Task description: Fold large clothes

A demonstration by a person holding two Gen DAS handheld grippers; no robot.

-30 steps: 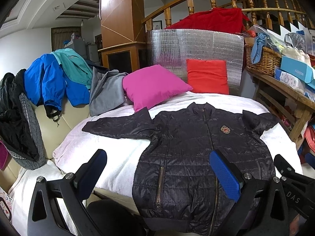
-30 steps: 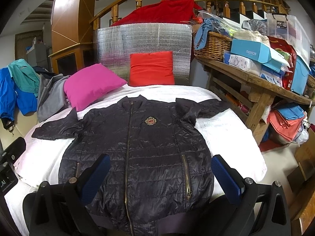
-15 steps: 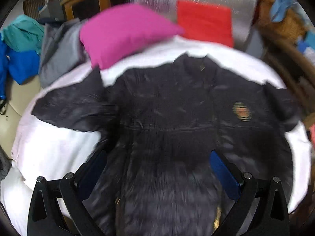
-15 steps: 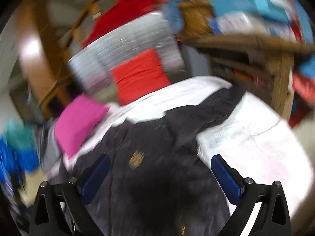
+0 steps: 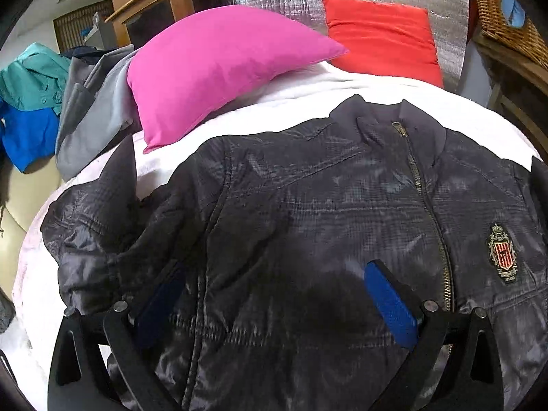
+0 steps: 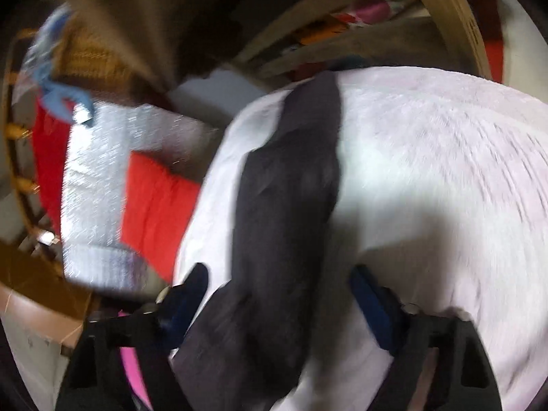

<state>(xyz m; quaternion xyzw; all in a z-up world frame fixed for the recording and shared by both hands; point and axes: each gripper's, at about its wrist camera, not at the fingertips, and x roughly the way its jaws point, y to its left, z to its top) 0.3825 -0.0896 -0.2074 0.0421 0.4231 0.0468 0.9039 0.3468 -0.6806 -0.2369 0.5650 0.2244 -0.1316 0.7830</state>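
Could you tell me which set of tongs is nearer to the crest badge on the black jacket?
Left. The left tongs hover over the jacket chest, the crest badge just across the zip. The right tongs, closing, straddle a sleeve out on the white blanket; no badge shows there.

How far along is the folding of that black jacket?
Barely begun. Done: the black quilted jacket lies spread flat, zipped, on the white blanket. In hand: the right gripper is closing around one sleeve, not yet pinching it; the left gripper hangs open over the chest. Left: both sleeves and the body are unfolded.
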